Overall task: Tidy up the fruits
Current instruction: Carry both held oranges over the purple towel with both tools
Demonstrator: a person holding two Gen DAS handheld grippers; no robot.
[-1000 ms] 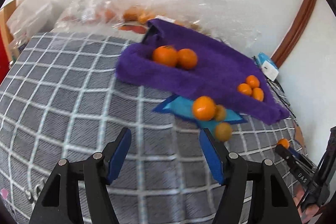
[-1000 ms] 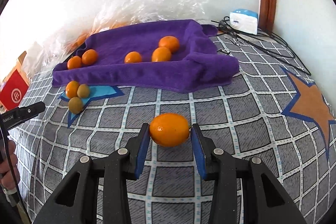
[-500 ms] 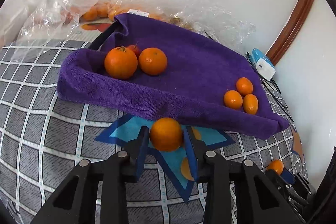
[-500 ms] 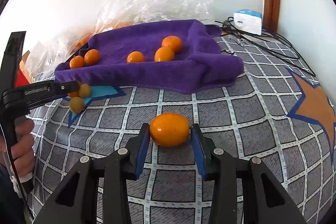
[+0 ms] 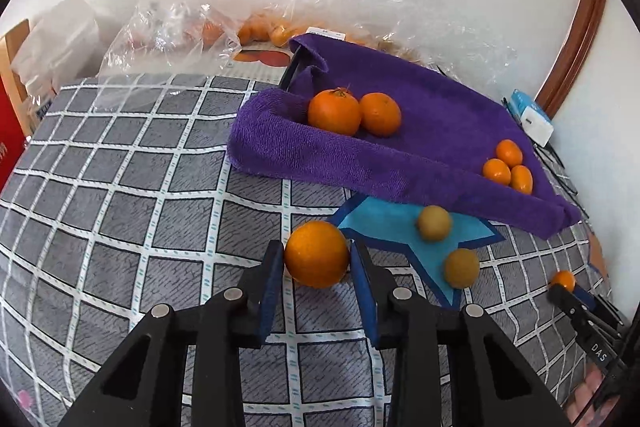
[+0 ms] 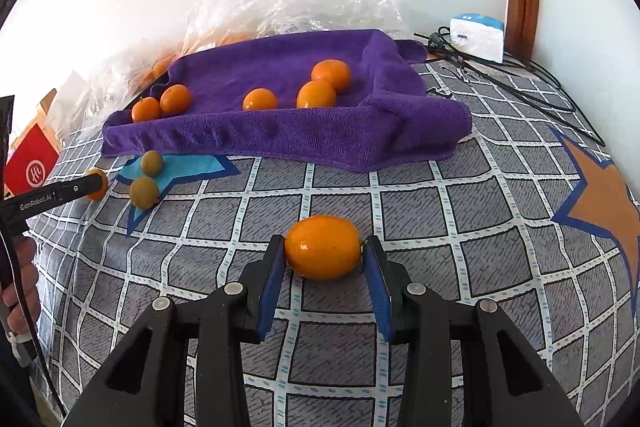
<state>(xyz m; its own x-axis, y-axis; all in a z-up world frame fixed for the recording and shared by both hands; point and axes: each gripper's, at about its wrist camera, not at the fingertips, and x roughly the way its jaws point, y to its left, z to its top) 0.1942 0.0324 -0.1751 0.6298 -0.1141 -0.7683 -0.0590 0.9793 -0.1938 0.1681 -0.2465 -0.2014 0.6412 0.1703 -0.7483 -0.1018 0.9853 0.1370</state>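
Observation:
My left gripper (image 5: pixel 317 261) is shut on a round orange (image 5: pixel 316 253), held above the grey checked cloth (image 5: pixel 132 195). My right gripper (image 6: pixel 323 255) is shut on an oval orange fruit (image 6: pixel 322 246) over the same cloth (image 6: pixel 460 211). A purple towel (image 5: pixel 424 131) holds two oranges (image 5: pixel 354 111) at its left end and three small ones (image 5: pixel 509 166) at its right; it also shows in the right wrist view (image 6: pixel 288 123). Two yellow-green fruits (image 5: pixel 448 247) lie on a blue star patch (image 5: pixel 384 223), also seen in the right wrist view (image 6: pixel 146 179).
Clear plastic bags with more oranges (image 5: pixel 256 31) lie behind the towel against the wall. A white box (image 6: pixel 478 35) and black cables (image 6: pixel 520 75) sit at the back right. A red box (image 6: pixel 30 167) stands at the left. An orange star patch (image 6: pixel 604 203) is at the right.
My left gripper went from open to shut on the round orange and has pulled it back left off the blue star. My right gripper has held its fruit almost still.

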